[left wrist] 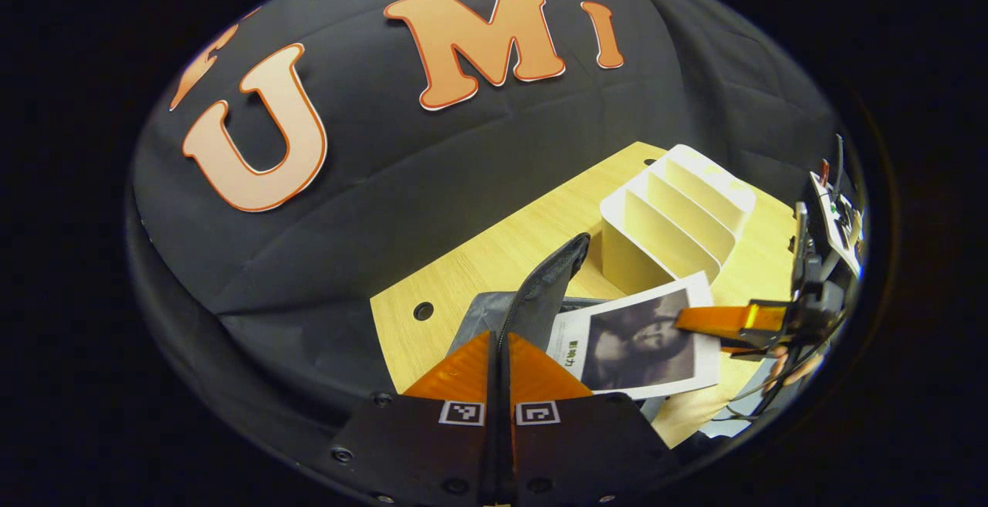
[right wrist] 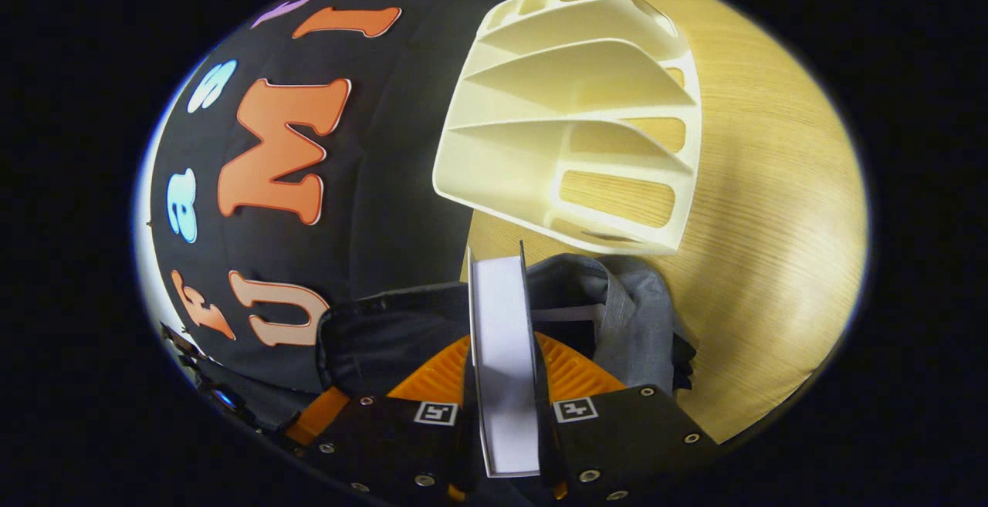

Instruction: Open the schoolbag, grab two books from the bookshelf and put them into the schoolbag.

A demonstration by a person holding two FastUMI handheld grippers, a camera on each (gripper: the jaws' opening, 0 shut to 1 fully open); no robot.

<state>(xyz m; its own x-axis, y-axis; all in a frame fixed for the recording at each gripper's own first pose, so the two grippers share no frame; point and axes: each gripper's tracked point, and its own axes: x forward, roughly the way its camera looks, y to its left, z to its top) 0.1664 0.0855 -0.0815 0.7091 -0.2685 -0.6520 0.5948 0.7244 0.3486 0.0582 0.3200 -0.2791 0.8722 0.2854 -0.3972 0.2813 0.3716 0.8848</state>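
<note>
Right gripper (right wrist: 505,383) clamps book (right wrist: 502,353) edge-on above schoolbag (right wrist: 617,299); left gripper (left wrist: 498,372) pinches flap (left wrist: 552,275), holding mouth open.

The book (left wrist: 641,341) in the left gripper view carries a short vertical line of green printed characters down the white margin of its cover, beside the dark picture (too small and blurred to read). Square black-and-white coded markers sit on each gripper body just behind the fingers, in both views; they bear no letters or numbers.
</note>
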